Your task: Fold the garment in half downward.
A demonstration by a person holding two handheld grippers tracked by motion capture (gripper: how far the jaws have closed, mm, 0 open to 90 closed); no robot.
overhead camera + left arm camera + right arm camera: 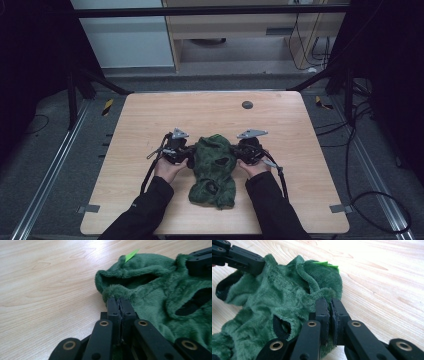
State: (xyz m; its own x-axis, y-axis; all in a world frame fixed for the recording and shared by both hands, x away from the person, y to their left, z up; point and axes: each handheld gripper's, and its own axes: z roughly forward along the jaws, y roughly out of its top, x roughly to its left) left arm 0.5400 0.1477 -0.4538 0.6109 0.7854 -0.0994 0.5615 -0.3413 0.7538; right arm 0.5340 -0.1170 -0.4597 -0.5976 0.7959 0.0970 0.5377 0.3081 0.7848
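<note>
Garment: a dark green fleece garment (214, 170) lies on my wooden table (150, 120), a little nearer the near edge than the far one and about midway between the left and right edges; its lower end bunches toward the near edge
My left gripper (121, 301): jaws pressed together on a rolled fold at the garment's left upper edge, plush squeezed between the pads; in the high view it sits just left of the cloth (186, 159)
My right gripper (330, 302): jaws clamped on a fold at the garment's right upper edge, a thin strip of fleece pinched between them; in the high view it sits just right of the cloth (240, 156)
Green tag (131, 255): a bright green label sticks up from the garment's far rim, also visible in the right gripper view (325, 264)
Openings: black-lined holes (195, 302) show in the fleece between my two grips
Table mark: a small dark round disc (247, 105) sits near the far edge, well apart from the garment
My hands: both wrap the gripper bodies, black sleeves coming in over the near edge
</note>
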